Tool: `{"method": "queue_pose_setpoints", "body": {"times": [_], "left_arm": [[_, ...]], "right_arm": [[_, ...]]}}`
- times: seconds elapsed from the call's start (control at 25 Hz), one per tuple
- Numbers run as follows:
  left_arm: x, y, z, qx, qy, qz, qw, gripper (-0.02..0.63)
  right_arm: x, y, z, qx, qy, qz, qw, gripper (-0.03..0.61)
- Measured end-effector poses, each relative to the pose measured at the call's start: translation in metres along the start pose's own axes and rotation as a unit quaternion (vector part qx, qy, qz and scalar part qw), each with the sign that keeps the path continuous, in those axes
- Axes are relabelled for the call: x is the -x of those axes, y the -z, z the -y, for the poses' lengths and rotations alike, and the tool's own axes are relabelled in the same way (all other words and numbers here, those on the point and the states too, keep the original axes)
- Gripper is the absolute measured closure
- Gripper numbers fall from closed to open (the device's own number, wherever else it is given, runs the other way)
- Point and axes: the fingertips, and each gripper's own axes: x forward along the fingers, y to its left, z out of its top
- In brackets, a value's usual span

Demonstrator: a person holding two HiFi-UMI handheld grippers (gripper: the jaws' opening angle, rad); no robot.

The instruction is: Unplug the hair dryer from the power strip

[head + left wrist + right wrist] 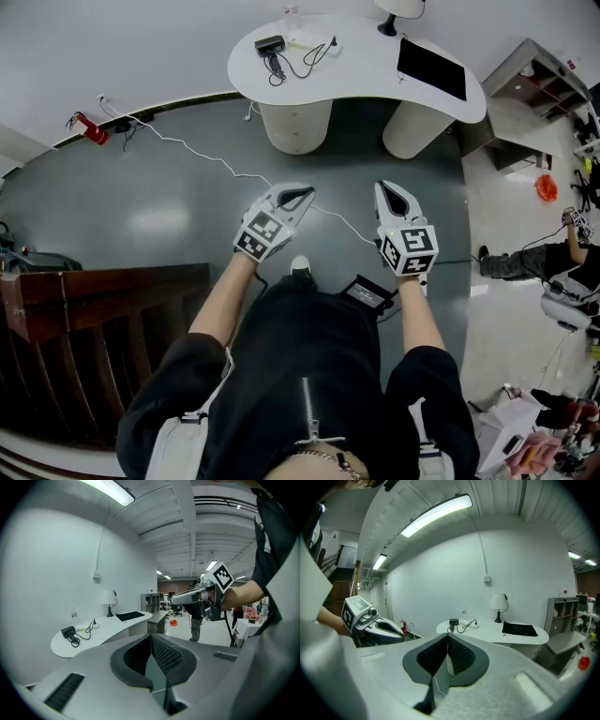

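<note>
A black hair dryer [270, 44] lies on the white curved desk [366, 67] at the far end of the room. Its dark cord loops toward a white power strip [317, 43]. Both grippers are held over the grey floor, well short of the desk. My left gripper [302, 195] and right gripper [390, 190] are side by side, both shut with nothing between the jaws. In the left gripper view the hair dryer [69, 631] lies far off at the left. The right gripper view has the hair dryer [453, 621] and power strip [471, 625] straight ahead, above the shut jaws.
A lamp [499, 601] and a black mat [431, 67] are also on the desk. A white cable [202, 153] runs across the floor past a red extinguisher [90, 129]. A wooden railing [103, 291] is at left, shelves [536, 89] and a seated person [525, 262] at right.
</note>
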Motion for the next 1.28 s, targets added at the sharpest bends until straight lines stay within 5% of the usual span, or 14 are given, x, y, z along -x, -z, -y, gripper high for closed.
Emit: {"method": "queue_pose_setpoints", "body": {"times": [0.6,1.28], "left_arm": [[-0.019,-0.001,-0.049,0.001,0.005,-0.005,1.0000,0.599],[-0.106,-0.023,-0.150,0.019,-0.029,-0.023,0.9991,0.600]], "right_arm": [[-0.052,-0.008,0.011,-0.005,-0.001,-0.004,1.000,0.574],[-0.172,-0.040,0.095,-0.009,-0.039,-0.006,0.999,0.574]]}}
